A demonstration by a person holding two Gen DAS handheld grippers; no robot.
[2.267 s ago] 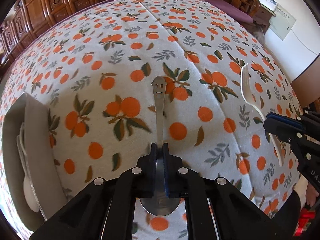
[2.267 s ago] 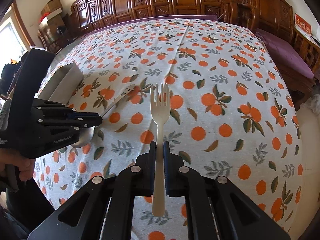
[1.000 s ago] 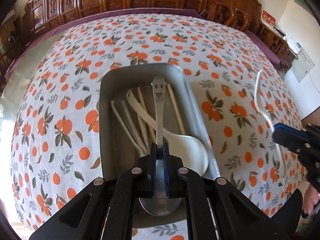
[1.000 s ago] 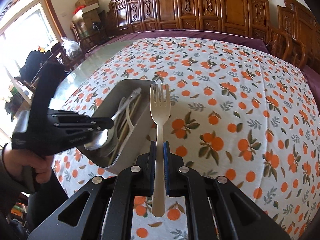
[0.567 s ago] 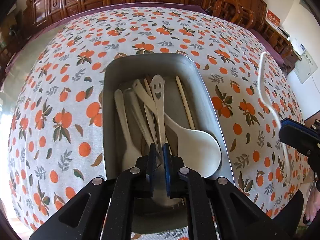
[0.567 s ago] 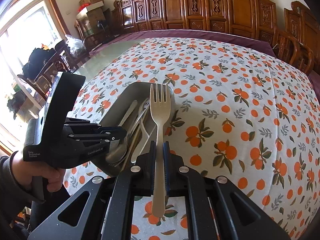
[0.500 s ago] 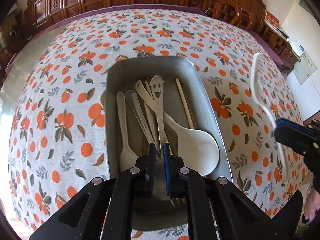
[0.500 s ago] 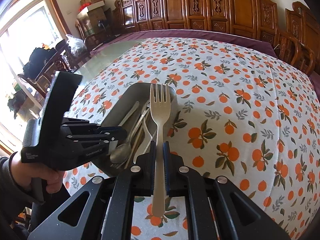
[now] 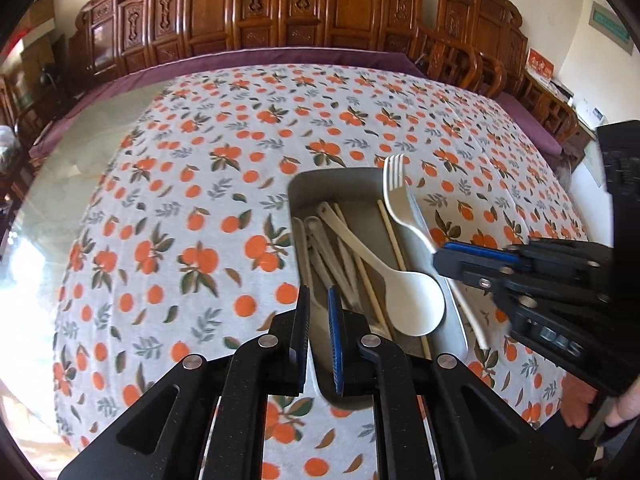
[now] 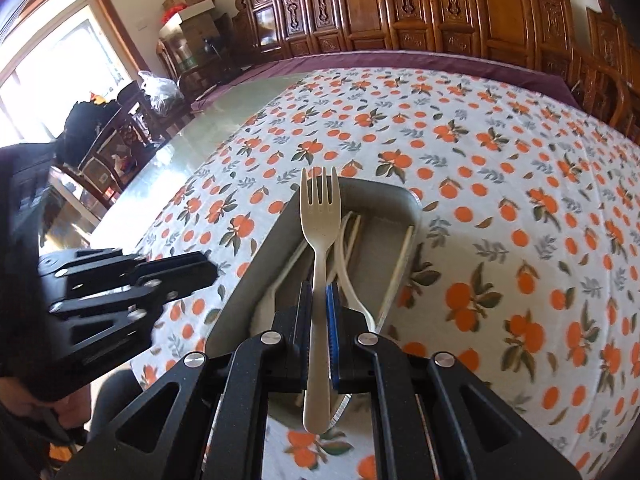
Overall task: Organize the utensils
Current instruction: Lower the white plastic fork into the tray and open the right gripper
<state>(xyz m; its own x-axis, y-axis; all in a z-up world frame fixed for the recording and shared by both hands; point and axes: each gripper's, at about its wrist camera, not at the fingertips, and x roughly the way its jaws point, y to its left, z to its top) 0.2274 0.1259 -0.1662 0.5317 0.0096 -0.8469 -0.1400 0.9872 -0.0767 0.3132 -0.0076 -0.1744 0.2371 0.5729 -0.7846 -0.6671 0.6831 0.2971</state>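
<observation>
While my right gripper (image 10: pixel 318 304) sits low centre in its own view, its pads are clamped on the handle of a cream plastic fork (image 10: pixel 319 240), tines pointing up-frame over the near-left wall of the grey metal tray (image 10: pixel 384 196). Fork handle end sticks out below the pads toward the camera. Same fork shows in the left wrist view (image 9: pixel 400 200), right of centre, tines above the tray's far right corner, held by the right gripper (image 9: pixel 438 254) coming in from the right edge; a bit of my hand (image 9: pixel 628 404) is at lower right there. My left gripper (image 9: pixel 318 312) is bottom centre in its view, jaws nearly closed with only a narrow gap, nothing between the pads; it hangs over the tray's near-left end. In the right wrist view it sits at the left edge (image 10: pixel 200 268), off the tray, over the cloth. Tray (image 9: pixel 340 178) lies right of centre on the orange-print tablecloth (image 9: pixel 180 220), and holds a white rice paddle (image 9: pixel 408 300) with its blade at the near right, a loose chopstick (image 9: pixel 390 232) along the right side, and several pale handles bunched at left; can't sort those individually. Bare glossy tabletop (image 9: pixel 92 152) shows at left past the cloth edge. Carved wooden chairs (image 9: pixel 304 4) line the top of the frame.
</observation>
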